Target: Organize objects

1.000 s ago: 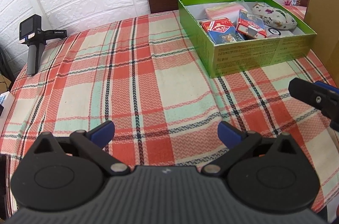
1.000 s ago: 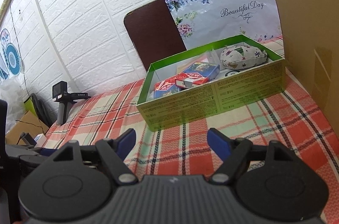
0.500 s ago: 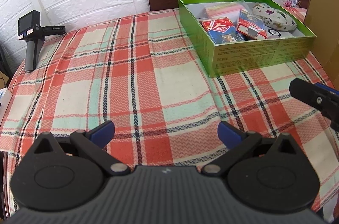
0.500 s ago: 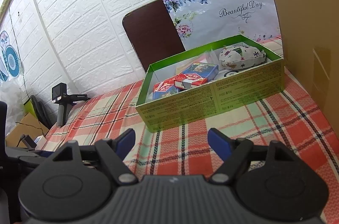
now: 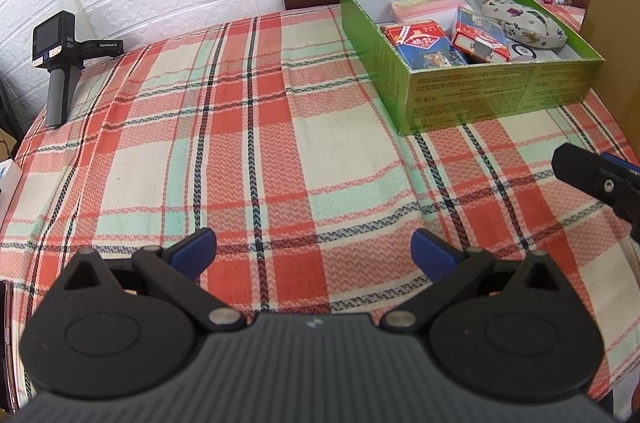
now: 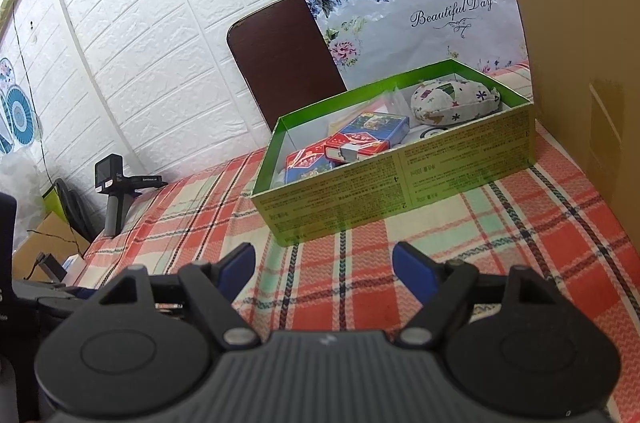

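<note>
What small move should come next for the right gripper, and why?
Probably ease the right gripper forward toward the green box and lift it over the near wall. Both grippers are open and hold nothing, the cloth in front of them is bare, and the card packs and the pouch all lie inside that box.

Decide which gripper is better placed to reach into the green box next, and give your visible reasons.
Right, probably. The right gripper faces the green box head-on, jaws open and empty. The left gripper faces bare tablecloth, the box off to its right.
</note>
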Available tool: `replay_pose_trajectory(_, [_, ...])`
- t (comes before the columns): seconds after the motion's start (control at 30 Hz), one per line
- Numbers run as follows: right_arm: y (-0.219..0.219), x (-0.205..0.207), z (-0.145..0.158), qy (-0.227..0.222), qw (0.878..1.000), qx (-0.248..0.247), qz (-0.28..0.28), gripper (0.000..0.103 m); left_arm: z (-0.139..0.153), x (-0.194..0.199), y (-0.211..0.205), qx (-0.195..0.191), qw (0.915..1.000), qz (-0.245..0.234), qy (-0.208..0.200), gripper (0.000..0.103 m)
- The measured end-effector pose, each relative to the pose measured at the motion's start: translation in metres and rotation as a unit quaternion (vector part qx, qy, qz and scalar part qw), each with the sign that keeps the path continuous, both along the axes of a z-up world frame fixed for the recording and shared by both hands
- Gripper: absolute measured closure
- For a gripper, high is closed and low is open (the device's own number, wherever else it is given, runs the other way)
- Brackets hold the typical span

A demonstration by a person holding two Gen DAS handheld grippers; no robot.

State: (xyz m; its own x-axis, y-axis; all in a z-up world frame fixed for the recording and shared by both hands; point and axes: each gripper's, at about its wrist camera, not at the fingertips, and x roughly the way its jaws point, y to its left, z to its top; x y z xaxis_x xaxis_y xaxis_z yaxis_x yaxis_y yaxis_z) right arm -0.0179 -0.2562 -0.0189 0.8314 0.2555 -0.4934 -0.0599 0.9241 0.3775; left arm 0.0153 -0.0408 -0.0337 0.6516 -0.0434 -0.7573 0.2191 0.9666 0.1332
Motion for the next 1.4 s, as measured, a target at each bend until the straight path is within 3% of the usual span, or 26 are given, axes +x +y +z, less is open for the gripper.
replay_pose_trajectory(1.13, [0.002, 0.007, -0.011, 0.022, 1.0, 0.003, -0.006, 0.024, -0.014, 0.009, -0.002, 0.007, 0.9996, 0.001, 0.026, 0.0])
replay_pose_trajectory(1.4, [0.006, 0.008, -0.01, 0.017, 1.0, -0.013, -0.006, 0.024, -0.005, 0.007, 0.001, -0.008, 0.9999, -0.006, -0.001, 0.0])
